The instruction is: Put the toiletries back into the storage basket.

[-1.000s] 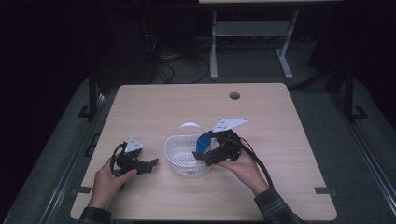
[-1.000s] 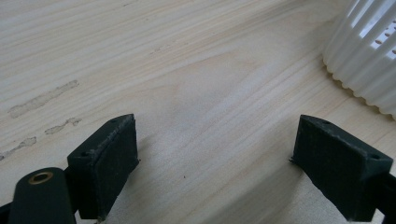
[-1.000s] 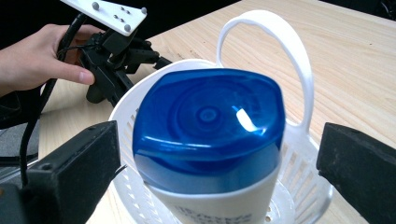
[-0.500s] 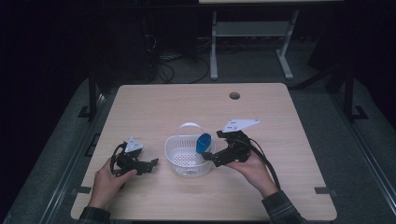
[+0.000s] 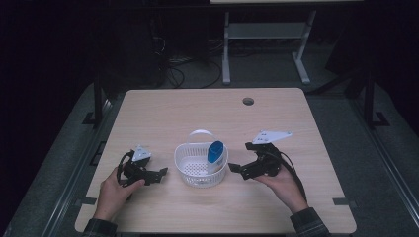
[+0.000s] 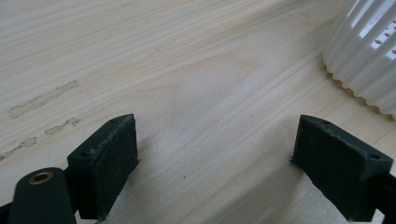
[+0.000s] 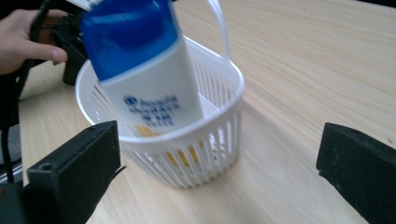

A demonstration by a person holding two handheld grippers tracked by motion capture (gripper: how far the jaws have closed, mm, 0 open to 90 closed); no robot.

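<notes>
A white bottle [image 7: 144,93] with a blue cap [image 5: 216,149] is seen standing in the white basket [image 5: 190,168], its long axis tilted, cap uppermost. It lies ahead of the right gripper [image 5: 236,169], whose jaws are spread wide and empty. The left gripper [image 6: 215,163] is held with jaws apart over the table [image 6: 187,70], the basket beyond its right jaw.

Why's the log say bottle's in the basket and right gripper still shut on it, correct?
Not quite. The bottle does stand tilted in the basket, but the right gripper is open, jaws wide apart and holding nothing, as the right gripper view shows.
</notes>
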